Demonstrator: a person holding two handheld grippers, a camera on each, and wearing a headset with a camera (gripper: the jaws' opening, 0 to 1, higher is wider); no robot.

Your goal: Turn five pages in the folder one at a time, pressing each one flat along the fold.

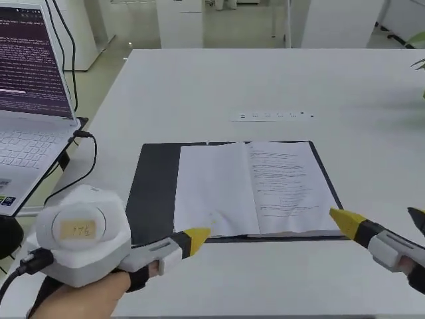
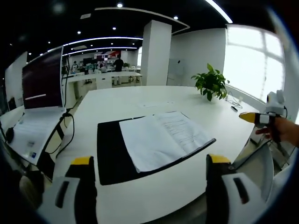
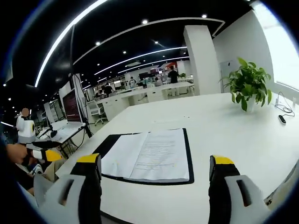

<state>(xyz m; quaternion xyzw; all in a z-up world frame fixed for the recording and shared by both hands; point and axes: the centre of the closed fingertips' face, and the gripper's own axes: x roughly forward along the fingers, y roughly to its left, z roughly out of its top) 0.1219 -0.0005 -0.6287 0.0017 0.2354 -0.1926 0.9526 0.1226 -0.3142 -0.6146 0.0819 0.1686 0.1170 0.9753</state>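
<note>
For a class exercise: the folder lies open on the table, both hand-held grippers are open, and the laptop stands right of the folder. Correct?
No. The laptop stands left of the folder, as the head view shows. The folder lies open on the table, and the left hand-held gripper and right hand-held gripper are open.

Open white laptop [image 1: 30,143], purple screen lit, at left edge of white table [image 1: 199,86]; black cable [image 1: 94,154] beside it. Leafy green potted plant [image 3: 247,86] opposite.
</note>
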